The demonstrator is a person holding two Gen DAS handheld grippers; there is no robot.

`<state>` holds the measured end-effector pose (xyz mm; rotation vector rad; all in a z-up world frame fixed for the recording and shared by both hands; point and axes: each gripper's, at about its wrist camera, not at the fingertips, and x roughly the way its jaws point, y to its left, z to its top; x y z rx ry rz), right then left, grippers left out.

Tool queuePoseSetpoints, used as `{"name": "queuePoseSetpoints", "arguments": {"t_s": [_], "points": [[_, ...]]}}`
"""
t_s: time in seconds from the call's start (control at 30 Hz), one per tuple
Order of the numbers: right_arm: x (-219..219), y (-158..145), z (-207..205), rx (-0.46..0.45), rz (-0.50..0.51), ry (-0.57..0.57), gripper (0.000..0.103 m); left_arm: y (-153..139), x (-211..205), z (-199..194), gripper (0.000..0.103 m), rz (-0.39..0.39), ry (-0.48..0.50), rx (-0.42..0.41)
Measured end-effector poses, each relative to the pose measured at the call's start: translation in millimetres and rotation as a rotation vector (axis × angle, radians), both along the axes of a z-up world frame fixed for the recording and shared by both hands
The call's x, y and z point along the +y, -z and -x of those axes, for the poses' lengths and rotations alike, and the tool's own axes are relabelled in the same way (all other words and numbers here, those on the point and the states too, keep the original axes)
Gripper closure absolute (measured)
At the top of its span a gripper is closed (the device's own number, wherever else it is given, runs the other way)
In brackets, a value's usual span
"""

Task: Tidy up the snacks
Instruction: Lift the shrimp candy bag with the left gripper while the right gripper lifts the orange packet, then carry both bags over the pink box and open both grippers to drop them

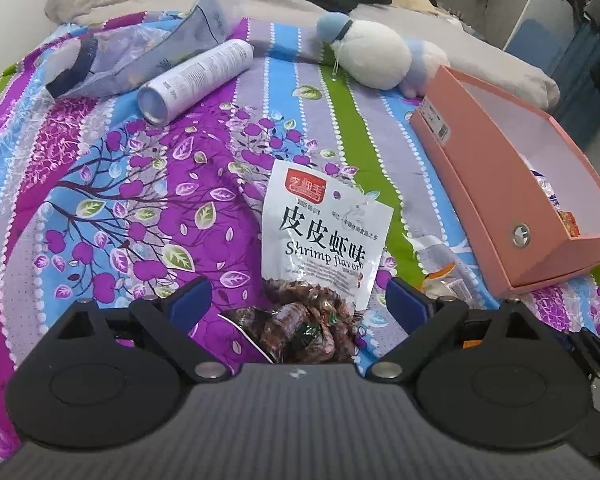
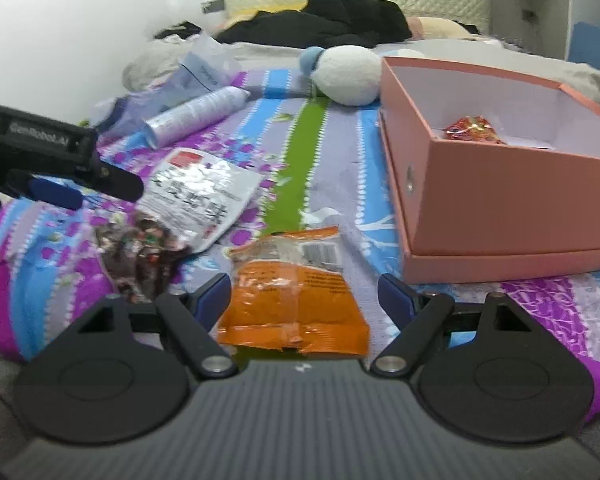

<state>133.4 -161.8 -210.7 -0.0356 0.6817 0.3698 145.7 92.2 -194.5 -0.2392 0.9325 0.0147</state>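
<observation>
Both my tongs are released: left tongs (image 1: 296, 300) straddle the shrimp-flavor bag (image 1: 320, 236) mid-bed, right tongs (image 2: 304, 300) straddle the orange packet (image 2: 296, 284) beside the pink box (image 2: 500, 184). Crinkly film could slip, or bedspread (image 1: 140, 200) could snag.

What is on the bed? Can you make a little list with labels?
surface: patterned bedspread
box: pink, open, a red snack inside
left gripper: open over the shrimp bag
right gripper: open around the orange bag
also there: white can, plush toy
</observation>
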Motion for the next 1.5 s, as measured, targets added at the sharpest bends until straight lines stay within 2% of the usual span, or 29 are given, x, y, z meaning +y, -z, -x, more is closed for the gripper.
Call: {"name": "queuePoseSetpoints", "arguments": {"t_s": [0.23,0.37,0.5,0.77,0.9,0.97,1.17,1.5], "points": [[8,11,-11,0.041,0.023,-0.006,0.021,15,-4,-6,0.007,0.004,0.052,0.024],[14,18,-18,0.037,0.047,-0.047,0.021,25,-11,-9,0.007,-0.048,0.097,0.047],[14,24,-28,0.073,0.047,-0.067,0.019,35,-16,-11,0.007,-0.083,0.139,0.063],[12,30,-41,0.143,0.008,-0.086,0.019,53,-18,-22,0.007,-0.109,0.143,0.094],[17,31,-40,0.135,0.031,-0.104,0.022,61,-18,-23,0.009,-0.122,0.123,0.107],[19,30,-37,0.129,0.037,-0.118,0.027,61,-18,-22,0.014,-0.114,0.112,0.103],[18,24,-34,0.114,0.058,-0.111,0.032,50,-16,-15,0.028,-0.098,0.076,0.074],[7,5,-25,0.082,0.046,-0.078,0.034,20,-19,-1,0.029,-0.053,0.027,0.015]]}}
